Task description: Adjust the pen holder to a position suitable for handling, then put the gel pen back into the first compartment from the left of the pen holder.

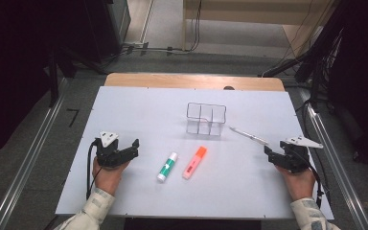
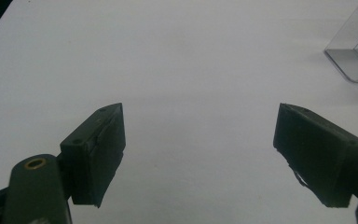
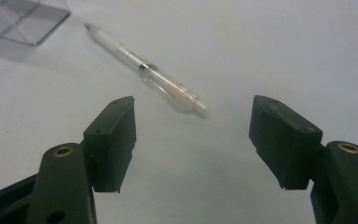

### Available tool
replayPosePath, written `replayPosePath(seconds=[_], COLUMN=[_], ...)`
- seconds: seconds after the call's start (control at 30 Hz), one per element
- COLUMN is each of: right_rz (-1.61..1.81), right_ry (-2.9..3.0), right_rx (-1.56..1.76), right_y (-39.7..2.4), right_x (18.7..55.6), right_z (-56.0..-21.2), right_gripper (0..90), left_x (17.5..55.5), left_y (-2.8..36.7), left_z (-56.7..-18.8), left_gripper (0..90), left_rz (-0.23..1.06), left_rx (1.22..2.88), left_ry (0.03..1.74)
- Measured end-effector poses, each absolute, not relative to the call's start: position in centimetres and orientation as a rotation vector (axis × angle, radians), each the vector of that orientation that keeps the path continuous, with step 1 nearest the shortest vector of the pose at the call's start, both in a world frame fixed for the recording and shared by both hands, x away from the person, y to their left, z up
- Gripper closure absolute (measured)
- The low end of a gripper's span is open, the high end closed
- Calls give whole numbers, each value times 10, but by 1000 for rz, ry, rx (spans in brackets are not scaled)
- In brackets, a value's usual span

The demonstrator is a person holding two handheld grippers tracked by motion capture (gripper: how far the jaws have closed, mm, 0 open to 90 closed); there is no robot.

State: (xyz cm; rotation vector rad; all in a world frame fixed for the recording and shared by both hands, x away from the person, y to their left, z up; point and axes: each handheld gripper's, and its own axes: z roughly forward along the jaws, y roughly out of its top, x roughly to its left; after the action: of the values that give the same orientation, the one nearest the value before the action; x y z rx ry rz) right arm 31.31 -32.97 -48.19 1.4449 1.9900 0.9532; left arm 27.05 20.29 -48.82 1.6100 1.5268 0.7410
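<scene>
A clear compartment organizer (image 1: 206,119) stands upright at the middle back of the white table (image 1: 139,110). A clear pen (image 1: 248,135) lies to its right. A green and white glue stick (image 1: 167,166) and an orange highlighter (image 1: 194,162) lie side by side nearer the front. My left gripper (image 1: 128,149) rests at the left, open, with nothing between its jaws (image 2: 200,140); a corner of the organizer (image 2: 354,56) shows ahead. My right gripper (image 1: 271,152) sits at the right, open and empty (image 3: 193,135), just short of the pen (image 3: 147,70), with the organizer (image 3: 23,18) beyond it.
The white board covers a wooden table whose far edge (image 1: 194,80) shows behind it. Metal rails (image 1: 28,158) run along both sides on the floor. Dark stands and cables (image 1: 311,57) crowd the back right.
</scene>
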Motion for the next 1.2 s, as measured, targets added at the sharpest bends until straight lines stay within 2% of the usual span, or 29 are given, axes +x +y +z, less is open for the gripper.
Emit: replayPosePath(seconds=[1.2], right_rz=[941], right_ry=[1993], right_rx=[1466], right_y=[-329], right_x=[319], right_z=[-486], right_gripper=[297], left_x=[273], left_y=[202], left_z=[-489], left_gripper=[174], left_rz=[742], left_rx=[1613], left_ry=[1525])
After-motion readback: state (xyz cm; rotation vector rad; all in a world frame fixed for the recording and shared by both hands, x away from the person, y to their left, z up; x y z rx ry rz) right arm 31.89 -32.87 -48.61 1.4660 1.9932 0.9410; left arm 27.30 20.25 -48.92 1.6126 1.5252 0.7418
